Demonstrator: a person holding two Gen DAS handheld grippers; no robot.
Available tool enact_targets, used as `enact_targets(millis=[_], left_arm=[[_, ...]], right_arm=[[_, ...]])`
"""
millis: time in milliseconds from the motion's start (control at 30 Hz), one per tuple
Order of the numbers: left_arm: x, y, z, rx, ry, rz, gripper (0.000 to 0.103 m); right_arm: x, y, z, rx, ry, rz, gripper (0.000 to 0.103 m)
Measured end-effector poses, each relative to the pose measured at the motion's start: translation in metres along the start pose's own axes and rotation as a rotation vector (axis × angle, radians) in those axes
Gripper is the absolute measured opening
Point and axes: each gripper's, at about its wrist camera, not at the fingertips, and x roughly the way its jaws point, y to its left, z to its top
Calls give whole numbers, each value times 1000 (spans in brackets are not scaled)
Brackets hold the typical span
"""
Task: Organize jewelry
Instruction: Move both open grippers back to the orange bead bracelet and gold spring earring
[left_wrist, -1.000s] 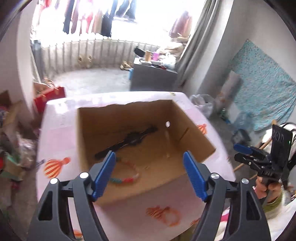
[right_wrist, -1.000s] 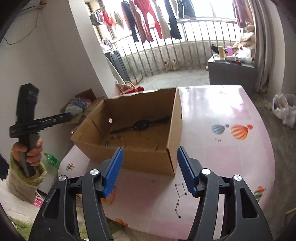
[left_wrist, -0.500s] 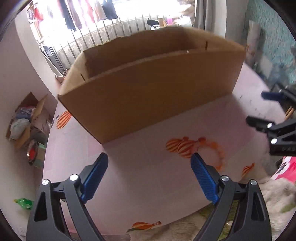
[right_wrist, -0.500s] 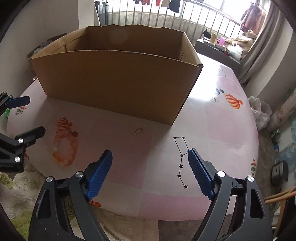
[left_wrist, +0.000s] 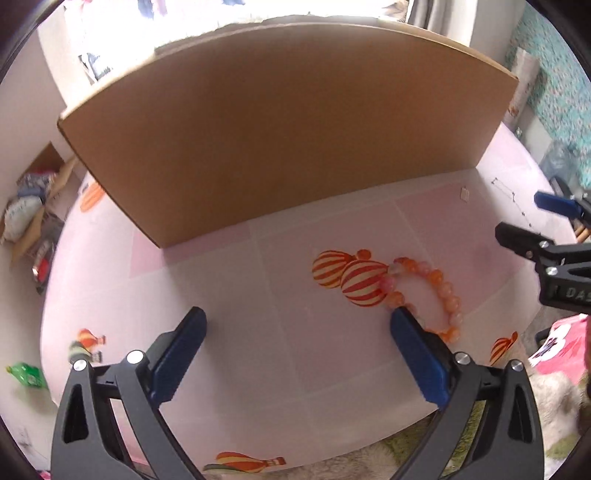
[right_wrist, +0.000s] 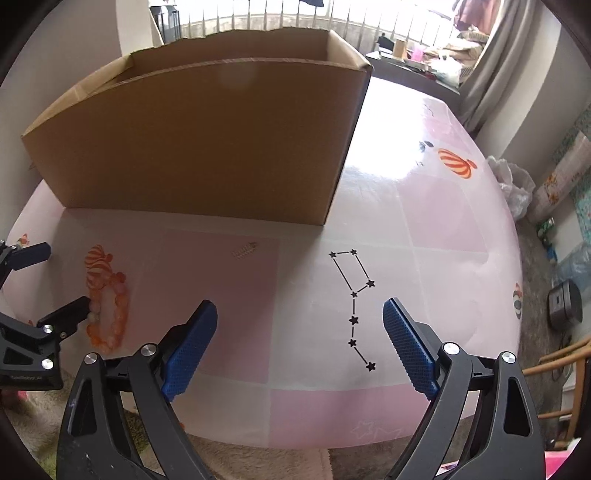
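Observation:
An orange bead bracelet (left_wrist: 439, 291) lies on the pink table (left_wrist: 258, 280) in front of a brown cardboard box (left_wrist: 280, 122). My left gripper (left_wrist: 297, 317) hovers low over the table, jaws opening, nothing between them. Its right finger (left_wrist: 417, 350) covers the bracelet's near edge. In the right wrist view the bracelet (right_wrist: 110, 314) sits at the left, next to the left gripper (right_wrist: 48, 284). My right gripper (right_wrist: 299, 310) is over bare table, jaws opening and empty. A small silvery piece (right_wrist: 244, 251) lies near the box (right_wrist: 192, 147). The box's inside is hidden.
The tablecloth carries balloon prints (left_wrist: 347, 277) and a star-line print (right_wrist: 354, 306). The table's front edge runs just below both grippers, with carpet beneath. A wooden chair (right_wrist: 565, 354) stands at the right. The right gripper (left_wrist: 532, 221) shows at the left wrist view's right edge.
Both grippers came down from above the open box to low in front of it. The box's contents dropped out of sight, the bracelet came into view, and both jaws spread wider.

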Motion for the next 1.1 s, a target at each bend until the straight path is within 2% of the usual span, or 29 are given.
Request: enact_targets(millis=[200,367,633,1100], left_arm=[[-2,0,0,-5,-2,1,98],[1,8,2,-6,0,-5,98],[3,8,3,-8,1,-6,98],[4,6,2,-8,-4,-4,98]], right_arm=[[7,-1,3,16,26,20,95],[13,-8,7,65,59,72,95],[5,3,2,56,67,72,95],[13,2,1,56,53,71,95]])
